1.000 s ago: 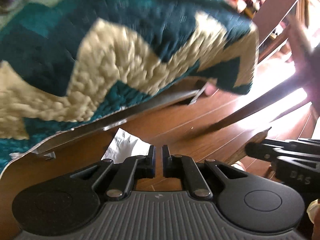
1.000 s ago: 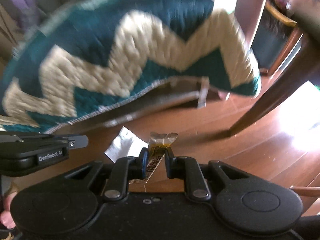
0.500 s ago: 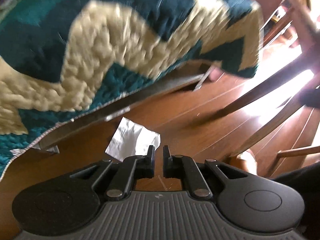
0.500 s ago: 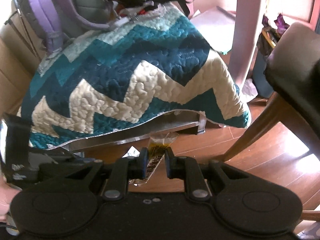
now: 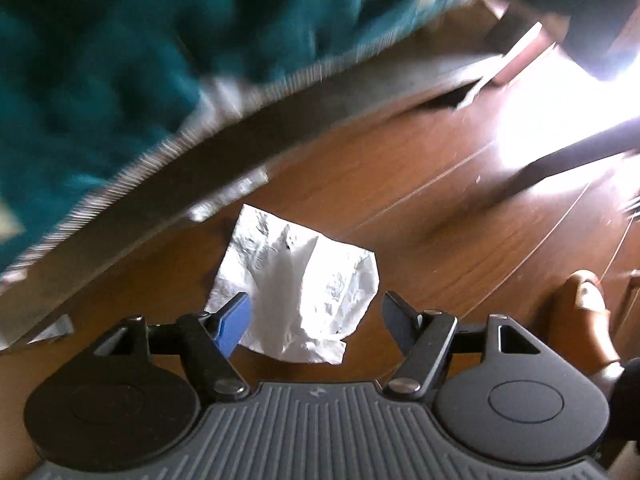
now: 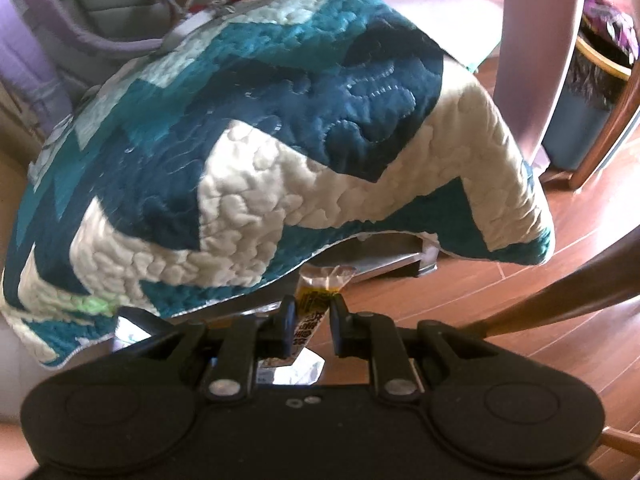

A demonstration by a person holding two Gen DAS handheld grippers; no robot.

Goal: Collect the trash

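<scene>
Left wrist view is showing the left hand-held gripper (image 5: 314, 320) hanging low over the wooden floor (image 5: 460, 216) with its jaws spread wide, the crumpled white paper (image 5: 304, 280) lying on the boards between and just ahead of the fingers (image 5: 234, 322). A blurred teal quilt (image 5: 100, 60) is draping over a low frame just behind the paper. Judging by its creases, the paper is looking very light, soft and easily crushed, so it is likely giving way rather than slipping; the raised central fold seems the best place to pinch, since the flat edges are sitting tight to the floor.

Right wrist view is showing the right hand-held gripper (image 6: 313, 326) closed narrowly on a yellow snack wrapper (image 6: 316, 312), whose clear crimped end is sticking out past the fingertips. That film is probably slick and thin, so a firm pinch across its printed body is making sense. A bin (image 6: 592, 92) with a dark liner is standing well apart at upper right.
</scene>
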